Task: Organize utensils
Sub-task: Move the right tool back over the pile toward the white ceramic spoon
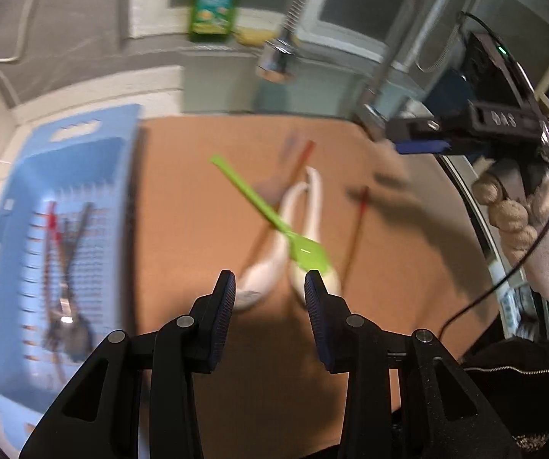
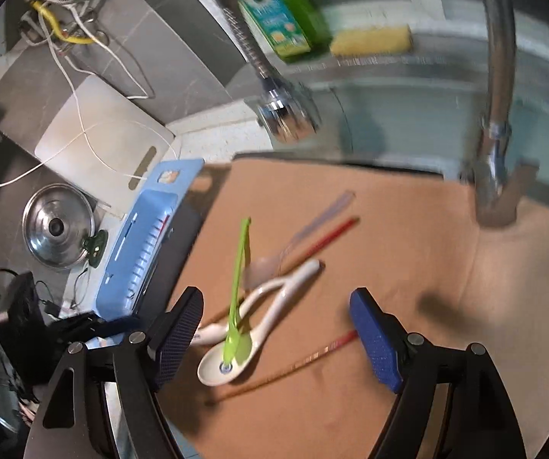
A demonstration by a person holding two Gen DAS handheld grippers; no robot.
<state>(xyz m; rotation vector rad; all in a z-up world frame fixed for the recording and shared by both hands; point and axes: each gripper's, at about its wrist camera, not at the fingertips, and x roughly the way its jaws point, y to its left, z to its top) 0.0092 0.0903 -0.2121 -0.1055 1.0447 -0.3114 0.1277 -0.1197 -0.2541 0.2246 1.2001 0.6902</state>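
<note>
Two wrist fisheyes, angled steeply down, near the brown board (image 1: 236,344)
Both share the green spoon (image 1: 270,218) (image 2: 238,287): left view at 12 o'clock, right at 11

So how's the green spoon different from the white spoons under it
The green spoon is slim, flat, bright plastic-looking; the white spoons are thicker, with deep bowls. The green spoon lies on top, crossing them; the white spoons rest on the brown board. All are outside the blue basket.
</note>
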